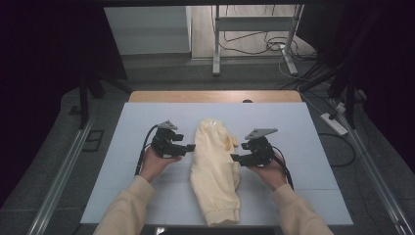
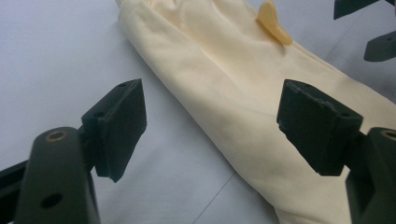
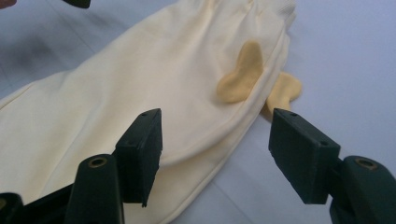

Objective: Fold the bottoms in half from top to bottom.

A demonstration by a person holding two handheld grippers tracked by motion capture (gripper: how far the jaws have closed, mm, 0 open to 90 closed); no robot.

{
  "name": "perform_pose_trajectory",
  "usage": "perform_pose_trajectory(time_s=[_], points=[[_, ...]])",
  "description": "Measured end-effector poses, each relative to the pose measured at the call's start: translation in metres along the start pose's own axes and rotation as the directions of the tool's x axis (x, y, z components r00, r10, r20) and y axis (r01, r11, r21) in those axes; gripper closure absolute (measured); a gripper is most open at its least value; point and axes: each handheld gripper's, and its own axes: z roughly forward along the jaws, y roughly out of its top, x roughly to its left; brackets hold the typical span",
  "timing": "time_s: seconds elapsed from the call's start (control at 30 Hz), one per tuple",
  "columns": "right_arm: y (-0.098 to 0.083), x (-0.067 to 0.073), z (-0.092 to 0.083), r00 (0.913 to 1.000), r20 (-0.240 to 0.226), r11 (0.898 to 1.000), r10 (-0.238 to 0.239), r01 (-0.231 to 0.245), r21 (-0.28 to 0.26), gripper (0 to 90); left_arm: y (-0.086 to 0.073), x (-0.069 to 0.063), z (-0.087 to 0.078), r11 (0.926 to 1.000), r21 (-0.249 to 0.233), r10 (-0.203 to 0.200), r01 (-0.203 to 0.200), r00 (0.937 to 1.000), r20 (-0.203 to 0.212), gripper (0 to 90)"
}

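Cream trousers (image 1: 215, 171) are laid folded lengthwise mid-table (image 1: 147, 122). Left gripper (image 1: 188, 147) and right gripper (image 1: 236, 157) are held just beside them, jaws wide, empty. Darker drawstring ends (image 3: 243, 74) are resolved in the right gripper view; high view adds both hands.

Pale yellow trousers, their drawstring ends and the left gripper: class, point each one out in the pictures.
pale yellow trousers (image 1: 214, 171): high view, middle of the folded legs.
drawstring ends (image 3: 241, 73): right gripper view, the darker yellow end lying on the cloth.
left gripper (image 1: 190, 147): high view, between its open jaw tips.
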Motion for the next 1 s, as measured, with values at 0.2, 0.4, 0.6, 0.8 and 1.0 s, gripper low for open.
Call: perform_pose_trajectory(time_s=[0.2, 0.4, 0.6, 0.8, 1.0], points=[[0.005, -0.008, 0.009, 0.9999, 0.015, 1.0, 0.006, -0.006, 0.013, 35.0, 0.008, 0.005, 0.008, 0.9998, 0.022, 0.003, -0.003, 0.9999, -0.014, 25.2], [0.011, -0.012, 0.017, 0.9996, 0.026, 1.0, 0.013, -0.013, 0.01, 35.0, 0.012, 0.009, 0.012, 0.9996, 0.028, 0.008, -0.007, 0.9995, -0.031, 25.9], [0.023, -0.015, 0.024, 0.9995, 0.025, 1.0, 0.018, -0.018, -0.004, 34.9, 0.014, 0.019, 0.014, 0.9995, 0.028, -0.015, 0.016, 0.9993, -0.035, 27.4], [0.034, -0.023, 0.039, 0.9986, 0.023, 0.999, 0.047, -0.047, -0.005, 34.9, 0.02, 0.024, 0.022, 0.9995, 0.028, -0.012, 0.013, 0.9993, -0.036, 27.2], [0.042, -0.033, 0.057, 0.9966, 0.042, 0.997, 0.071, -0.073, 0.029, 35.0, 0.024, 0.03, 0.035, 0.9986, 0.05, -0.018, 0.021, 0.9983, -0.055, 28.1]])
